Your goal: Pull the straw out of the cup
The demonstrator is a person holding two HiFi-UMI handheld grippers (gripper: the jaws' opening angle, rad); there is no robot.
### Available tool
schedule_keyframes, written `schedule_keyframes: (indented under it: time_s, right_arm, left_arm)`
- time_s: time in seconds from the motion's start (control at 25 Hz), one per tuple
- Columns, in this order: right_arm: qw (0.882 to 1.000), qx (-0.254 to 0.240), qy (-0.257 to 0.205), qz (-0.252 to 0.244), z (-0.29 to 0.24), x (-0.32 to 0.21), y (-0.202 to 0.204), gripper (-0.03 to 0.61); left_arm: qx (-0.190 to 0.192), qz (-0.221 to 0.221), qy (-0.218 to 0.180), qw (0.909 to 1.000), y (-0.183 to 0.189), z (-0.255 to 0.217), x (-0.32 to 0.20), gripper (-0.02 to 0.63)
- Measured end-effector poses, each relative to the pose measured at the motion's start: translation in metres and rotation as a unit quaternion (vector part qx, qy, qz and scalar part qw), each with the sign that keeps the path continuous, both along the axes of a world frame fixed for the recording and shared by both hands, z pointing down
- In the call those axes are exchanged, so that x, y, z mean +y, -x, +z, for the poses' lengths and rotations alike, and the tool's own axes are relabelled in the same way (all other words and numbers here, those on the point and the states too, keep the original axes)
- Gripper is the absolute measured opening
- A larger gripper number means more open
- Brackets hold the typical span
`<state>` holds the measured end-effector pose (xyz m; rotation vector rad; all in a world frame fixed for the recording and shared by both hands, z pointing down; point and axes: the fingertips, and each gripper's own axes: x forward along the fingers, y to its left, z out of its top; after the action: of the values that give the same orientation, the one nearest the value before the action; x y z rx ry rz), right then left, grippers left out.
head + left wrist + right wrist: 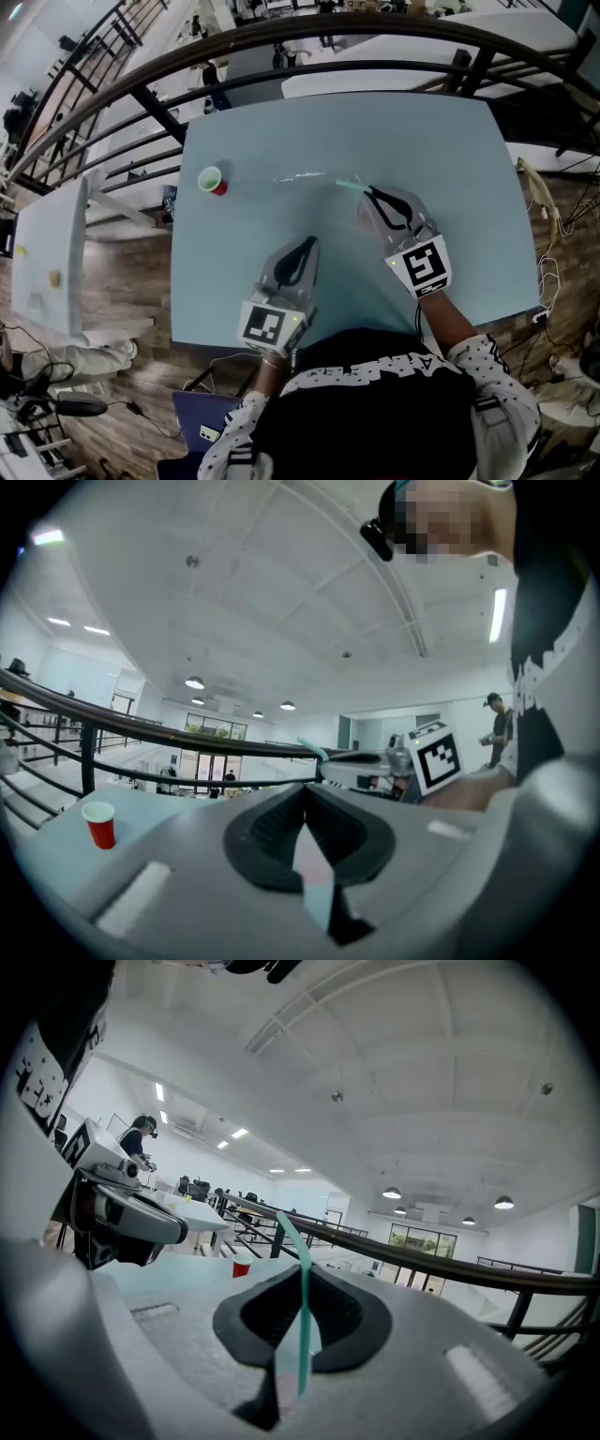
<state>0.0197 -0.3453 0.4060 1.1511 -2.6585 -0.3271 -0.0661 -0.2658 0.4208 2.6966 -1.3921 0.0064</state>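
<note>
Right gripper view: teal straw (304, 1335) upright in right claw (302, 1274), jaws tight.

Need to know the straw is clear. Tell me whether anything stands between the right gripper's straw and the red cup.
Nothing visible does. The right gripper grips the straw above bare table, well apart from the red cup; the left gripper sits nearer the person, off that line.

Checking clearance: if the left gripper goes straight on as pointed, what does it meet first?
The left gripper would likely meet the free end of the straw held by the right gripper: in its view that end sits nearly dead ahead, slightly high. Depth is unclear; it may pass under.
</note>
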Motion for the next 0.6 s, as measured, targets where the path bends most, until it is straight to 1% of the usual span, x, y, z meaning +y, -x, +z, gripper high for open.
schedule_keyframes:
  time_s: [0.12, 0.24, 0.4, 0.6]
  right_arm:
    - [1.0, -0.002, -0.002, 0.0, -0.005, 0.006, 0.0, 0.02]
    - [1.0, -0.005, -0.01, -0.002, -0.008, 0.01, -0.002, 0.02]
    - [1.0, -0.006, -0.005, -0.002, -0.011, 0.017, 0.0, 0.02]
    - [1.0, -0.013, -0.011, -0.004, -0.019, 0.024, 0.002, 0.02]
  left_arm:
    - [-0.009, 0.006, -0.012, 0.9999, 0.0, 0.001, 0.005, -0.011]
    - [-0.009, 0.004, -0.014, 0.9999, -0.001, -0.002, 0.008, -0.011]
    - [-0.008, 0.003, -0.016, 0.9998, 0.0, -0.004, 0.013, -0.011]
    - [-0.01, 0.004, -0.016, 0.9998, 0.001, -0.006, 0.019, -0.011]
